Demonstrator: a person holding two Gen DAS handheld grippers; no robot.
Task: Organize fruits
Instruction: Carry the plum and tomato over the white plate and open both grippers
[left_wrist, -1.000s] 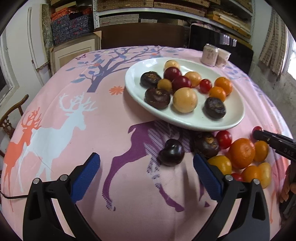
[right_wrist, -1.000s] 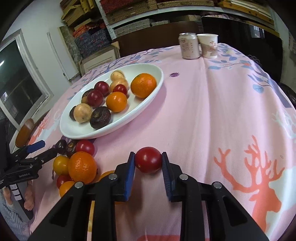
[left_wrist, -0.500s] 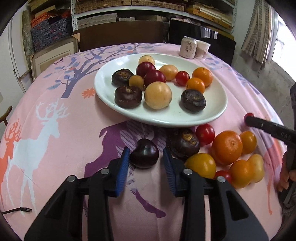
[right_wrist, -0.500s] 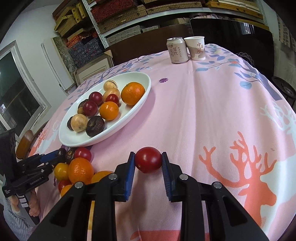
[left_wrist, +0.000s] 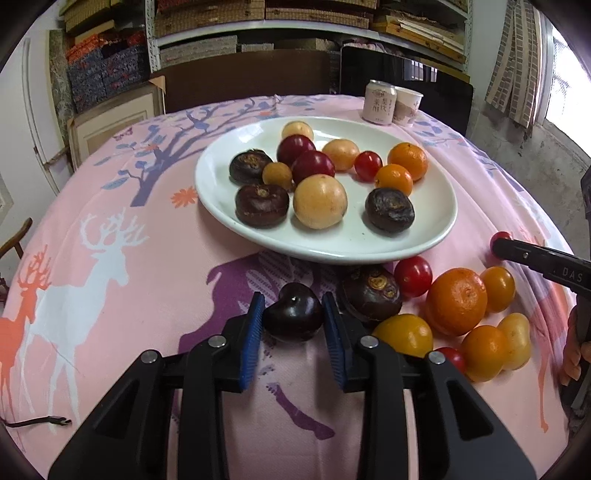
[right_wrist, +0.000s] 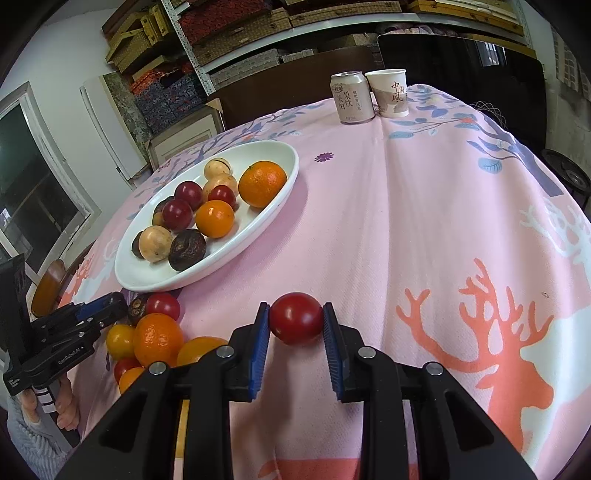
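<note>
A white oval plate (left_wrist: 436, 206) holds several fruits; it also shows in the right wrist view (right_wrist: 258, 236). My left gripper (left_wrist: 293, 317) is shut on a dark purple plum (left_wrist: 293, 317) just in front of the plate. Beside it lie a dark water chestnut (left_wrist: 371, 295), a red tomato (left_wrist: 413, 271), an orange (left_wrist: 456, 301) and several yellow fruits. My right gripper (right_wrist: 296, 323) is shut on a red tomato (right_wrist: 296, 318) above the pink cloth, right of the loose pile (right_wrist: 157, 338). Its tip shows in the left wrist view (left_wrist: 504, 245).
A drink can (right_wrist: 351, 96) and a paper cup (right_wrist: 389, 92) stand at the table's far edge. The pink deer-print cloth (right_wrist: 443, 221) covers the round table. Shelves and boxes stand behind. A chair (left_wrist: 14, 236) is at the left.
My left gripper moved forward and closed from wide open onto the dark plum. My right gripper kept its hold on the red tomato and lifted slightly.
</note>
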